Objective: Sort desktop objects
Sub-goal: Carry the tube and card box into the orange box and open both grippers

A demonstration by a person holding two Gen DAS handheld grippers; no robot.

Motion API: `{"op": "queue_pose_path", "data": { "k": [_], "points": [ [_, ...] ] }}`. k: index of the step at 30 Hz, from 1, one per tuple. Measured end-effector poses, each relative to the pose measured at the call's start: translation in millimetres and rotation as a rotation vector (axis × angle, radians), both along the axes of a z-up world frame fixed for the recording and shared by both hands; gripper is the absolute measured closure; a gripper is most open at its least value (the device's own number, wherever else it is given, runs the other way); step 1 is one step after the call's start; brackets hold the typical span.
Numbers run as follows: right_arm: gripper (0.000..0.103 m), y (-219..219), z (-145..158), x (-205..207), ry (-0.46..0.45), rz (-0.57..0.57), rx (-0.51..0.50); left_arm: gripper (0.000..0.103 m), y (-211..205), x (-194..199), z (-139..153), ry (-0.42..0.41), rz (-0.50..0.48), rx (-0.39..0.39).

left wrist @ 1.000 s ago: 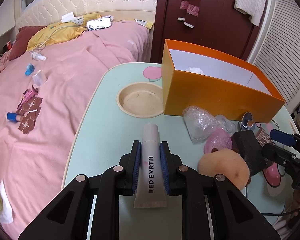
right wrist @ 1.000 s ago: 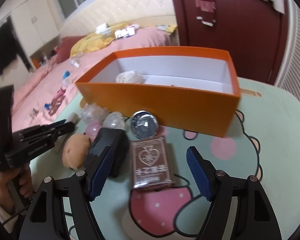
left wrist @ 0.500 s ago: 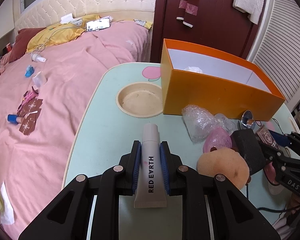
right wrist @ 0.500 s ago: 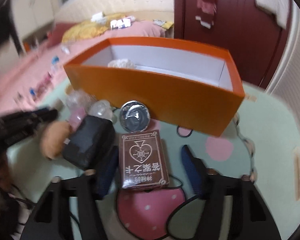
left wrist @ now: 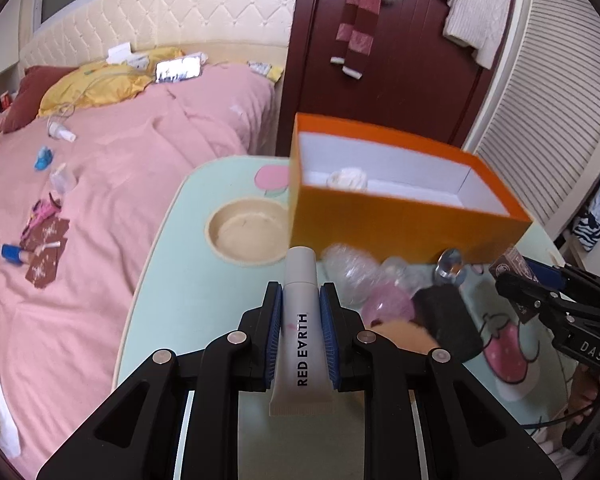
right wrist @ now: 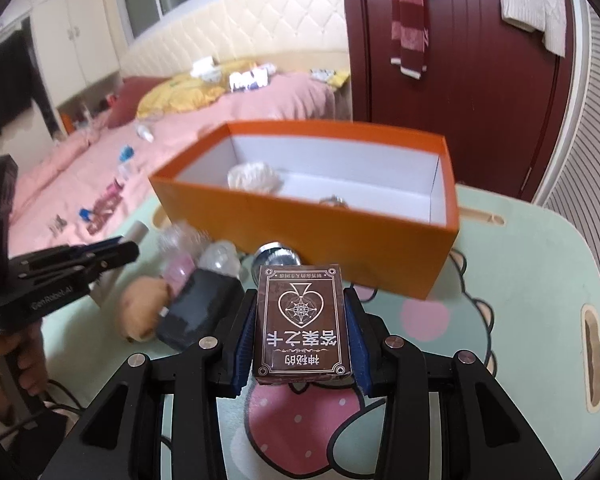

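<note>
My left gripper (left wrist: 300, 300) is shut on a white RED EARTH tube (left wrist: 301, 328) and holds it above the mint table (left wrist: 188, 280). My right gripper (right wrist: 302, 304) is shut on a brown card box (right wrist: 302, 320), lifted off the table. The open orange box (right wrist: 312, 208) stands ahead of both, with a white crumpled thing (right wrist: 254, 176) and a ring (right wrist: 332, 201) inside. The orange box also shows in the left wrist view (left wrist: 400, 216). The right gripper shows at the right of the left wrist view (left wrist: 540, 284).
Loose on the table before the box: bubble wrap (left wrist: 346, 268), a pink pod (left wrist: 388, 306), a tan puff (left wrist: 404, 334), a black block (left wrist: 448, 324), a shiny metal knob (right wrist: 278, 256). A round recess (left wrist: 246, 234) lies left. A pink bed (left wrist: 100, 184) borders the table.
My right gripper closed on the card box and lifted it. My left gripper rose with the tube, toward the orange box.
</note>
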State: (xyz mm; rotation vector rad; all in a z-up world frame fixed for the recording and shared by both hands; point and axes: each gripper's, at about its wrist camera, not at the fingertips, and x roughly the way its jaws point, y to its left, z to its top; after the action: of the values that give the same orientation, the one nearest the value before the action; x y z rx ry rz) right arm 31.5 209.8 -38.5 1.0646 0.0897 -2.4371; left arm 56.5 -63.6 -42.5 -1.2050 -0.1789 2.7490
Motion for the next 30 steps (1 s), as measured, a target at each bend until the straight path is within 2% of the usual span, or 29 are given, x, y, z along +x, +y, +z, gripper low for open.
{"op": "queue_pose_path", "data": {
  "k": [4, 12, 18, 23, 30],
  "points": [
    [0.064, 0.0, 12.2, -5.9, 0.022, 0.008, -0.017, 0.082, 2.4, -7.9, 18.8, 0.030, -0.008, 0.035],
    [0.064, -3.7, 38.3, -33.1, 0.090, -0.003, -0.041, 0.082, 21.2, -52.5, 40.4, 0.077, -0.063, 0.011],
    [0.064, -6.2, 40.5, -62.5, 0.092, -0.040, -0.056, 0.082, 35.4, -86.0, 56.0, 0.110, -0.104, -0.006],
    [0.064, -4.1, 31.6, -82.4, 0.044, -0.060, -0.084, 0.082, 46.0, -109.8, 45.5, 0.073, -0.126, -0.007],
    [0.063, -3.4, 20.1, -96.3, 0.007, -0.057, -0.080, 0.082, 54.2, -120.5, 26.2, 0.016, -0.142, -0.005]
  ]
}}
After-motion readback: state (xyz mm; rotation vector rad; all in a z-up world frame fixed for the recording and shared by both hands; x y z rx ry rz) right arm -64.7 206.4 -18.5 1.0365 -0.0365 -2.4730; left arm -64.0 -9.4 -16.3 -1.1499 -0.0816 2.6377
